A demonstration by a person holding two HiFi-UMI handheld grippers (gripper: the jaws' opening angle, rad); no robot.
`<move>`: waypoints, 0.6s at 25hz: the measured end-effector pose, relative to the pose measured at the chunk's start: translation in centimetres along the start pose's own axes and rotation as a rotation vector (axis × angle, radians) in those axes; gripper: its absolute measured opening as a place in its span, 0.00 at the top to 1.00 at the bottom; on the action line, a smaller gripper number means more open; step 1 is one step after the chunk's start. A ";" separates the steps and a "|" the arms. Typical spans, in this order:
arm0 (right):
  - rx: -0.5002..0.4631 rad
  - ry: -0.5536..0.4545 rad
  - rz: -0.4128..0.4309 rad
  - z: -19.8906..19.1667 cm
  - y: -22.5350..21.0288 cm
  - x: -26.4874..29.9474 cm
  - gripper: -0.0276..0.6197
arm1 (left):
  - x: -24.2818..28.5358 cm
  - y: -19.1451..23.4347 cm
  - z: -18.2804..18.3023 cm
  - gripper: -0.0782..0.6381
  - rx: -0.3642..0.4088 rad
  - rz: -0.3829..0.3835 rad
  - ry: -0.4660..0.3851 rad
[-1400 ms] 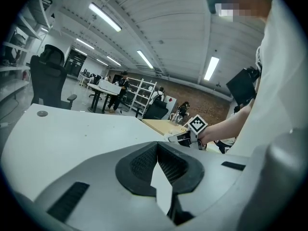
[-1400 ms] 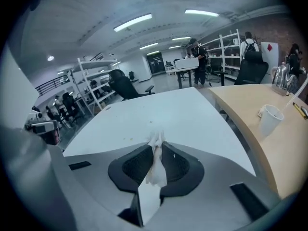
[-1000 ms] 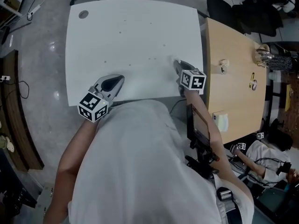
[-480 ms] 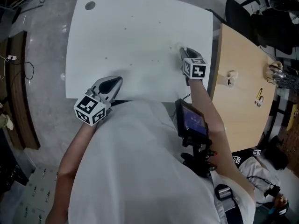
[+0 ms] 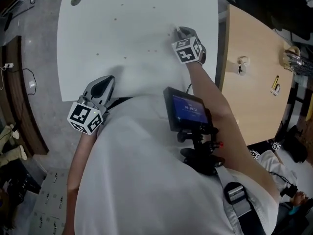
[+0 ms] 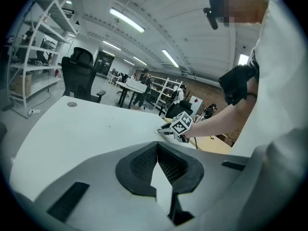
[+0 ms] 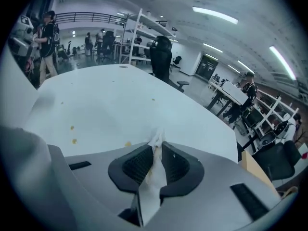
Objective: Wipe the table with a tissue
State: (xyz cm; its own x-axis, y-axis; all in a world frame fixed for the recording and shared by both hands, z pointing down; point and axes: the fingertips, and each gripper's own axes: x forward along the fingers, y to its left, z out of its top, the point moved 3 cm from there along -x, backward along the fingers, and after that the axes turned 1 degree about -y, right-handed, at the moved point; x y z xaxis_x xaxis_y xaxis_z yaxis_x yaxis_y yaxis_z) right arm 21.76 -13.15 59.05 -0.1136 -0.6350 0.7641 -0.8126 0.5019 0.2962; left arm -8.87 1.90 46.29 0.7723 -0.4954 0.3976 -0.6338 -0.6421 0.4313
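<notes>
The white table [image 5: 122, 23] carries small yellowish specks [image 7: 73, 128]. My right gripper [image 5: 178, 30] reaches out over the table's right part, shut on a crumpled white tissue [image 7: 155, 160]. The tissue's tip [image 7: 157, 139] sticks out past the jaws, down at the table top near a speck [image 7: 127, 144]. My left gripper [image 5: 108, 79] hovers at the table's near edge, shut with nothing between its jaws. In the left gripper view the left gripper [image 6: 157, 146] points across the table [image 6: 72, 129] toward the right gripper's marker cube [image 6: 181, 124].
A wooden table [image 5: 249, 82] with a few small items stands right of the white one. A screen device [image 5: 188, 109] is mounted on the person's chest. A round grommet [image 5: 75, 0] sits at the far left corner. Black chairs [image 7: 161, 57] and shelving surround the table.
My right gripper has slid away from me across the table with the tissue. The left gripper has stayed at the near edge.
</notes>
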 end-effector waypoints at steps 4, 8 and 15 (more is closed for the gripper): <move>-0.055 -0.003 -0.007 0.0 0.4 -0.1 0.87 | 0.0 0.0 -0.2 0.88 -0.014 0.014 0.001; -0.088 -0.001 -0.021 0.2 0.8 -0.2 0.87 | 0.5 -0.2 0.1 0.88 -0.001 -0.002 0.007; -0.095 -0.042 0.012 0.9 1.7 -2.2 0.87 | 0.5 -2.2 1.3 0.88 0.029 -0.007 0.003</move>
State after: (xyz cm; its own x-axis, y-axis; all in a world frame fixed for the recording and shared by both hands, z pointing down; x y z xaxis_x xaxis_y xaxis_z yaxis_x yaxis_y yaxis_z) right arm 20.11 -11.39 57.37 -0.1483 -0.6514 0.7441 -0.7534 0.5618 0.3417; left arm -7.01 2.32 44.45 0.7768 -0.4890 0.3968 -0.6267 -0.6624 0.4105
